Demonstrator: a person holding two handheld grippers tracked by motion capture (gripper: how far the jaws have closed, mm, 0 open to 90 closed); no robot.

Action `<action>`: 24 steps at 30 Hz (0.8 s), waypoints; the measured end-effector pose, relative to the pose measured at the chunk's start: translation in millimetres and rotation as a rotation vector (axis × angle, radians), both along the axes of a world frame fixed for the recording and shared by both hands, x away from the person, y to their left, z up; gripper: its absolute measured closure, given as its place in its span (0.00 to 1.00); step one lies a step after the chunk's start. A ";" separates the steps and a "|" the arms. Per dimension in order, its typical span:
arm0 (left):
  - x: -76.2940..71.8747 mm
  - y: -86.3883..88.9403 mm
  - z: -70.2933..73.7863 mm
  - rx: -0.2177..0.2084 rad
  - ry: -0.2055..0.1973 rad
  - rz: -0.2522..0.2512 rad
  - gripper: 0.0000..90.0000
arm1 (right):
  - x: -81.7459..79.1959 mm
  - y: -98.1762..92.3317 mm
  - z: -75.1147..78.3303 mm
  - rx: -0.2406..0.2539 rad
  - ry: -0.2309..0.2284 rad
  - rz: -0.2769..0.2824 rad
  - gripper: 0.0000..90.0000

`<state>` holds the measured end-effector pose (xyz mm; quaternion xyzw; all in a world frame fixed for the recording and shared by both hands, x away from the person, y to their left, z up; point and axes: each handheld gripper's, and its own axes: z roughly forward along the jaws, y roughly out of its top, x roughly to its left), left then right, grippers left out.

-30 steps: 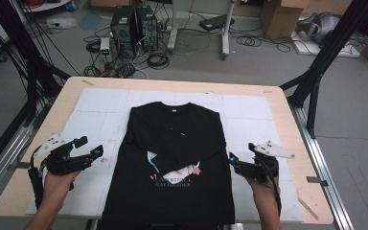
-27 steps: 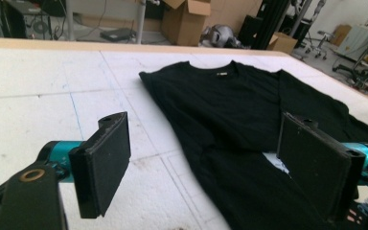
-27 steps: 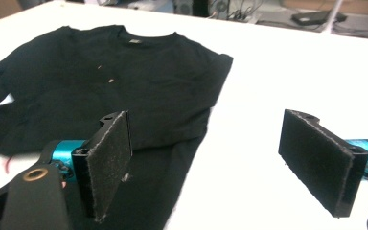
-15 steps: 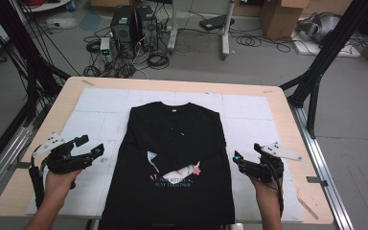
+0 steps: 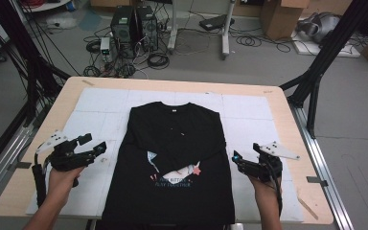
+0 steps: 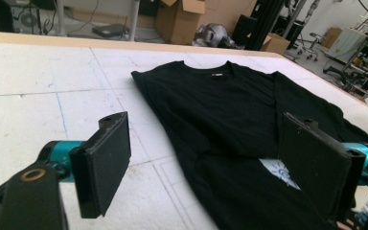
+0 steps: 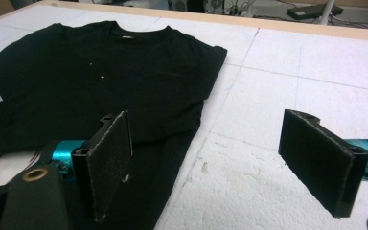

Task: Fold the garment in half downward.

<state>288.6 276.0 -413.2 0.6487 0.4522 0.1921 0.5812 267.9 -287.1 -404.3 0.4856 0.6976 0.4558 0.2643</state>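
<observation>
hand-held gripper beside black shirt

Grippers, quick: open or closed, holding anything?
Left gripper: open, holding nothing, beside the black shirt.
Right gripper: open, holding nothing, at the shirt's other edge.

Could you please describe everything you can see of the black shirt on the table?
The black shirt looks like soft knit cotton and lies flat on the white mat, collar toward the far edge, a small label inside the neck. Both long sleeves are folded across the chest, partly covering a white, red and blue print with lettering. Its hem reaches the near table edge. Neither the left gripper nor the right gripper touches it; both flank it with jaws open.
</observation>
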 end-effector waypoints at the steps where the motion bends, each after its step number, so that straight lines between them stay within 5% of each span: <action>1: 0.8 -1.1 1.3 -0.006 0.003 -0.002 0.22 | 0.4 -0.4 -0.7 -0.003 0.000 0.006 0.20; 6: 12.7 -3.6 5.6 -0.016 0.009 -0.040 0.27 | -0.3 -1.9 -2.6 0.012 0.009 0.010 0.20; 9: 28.5 -6.0 6.8 0.024 0.032 -0.052 0.26 | -1.1 -4.2 -1.9 0.020 0.005 0.005 0.20; 24: 136.7 -31.8 17.9 0.126 0.126 -0.096 0.31 | 1.6 -1.3 -3.4 0.015 0.012 -0.001 0.20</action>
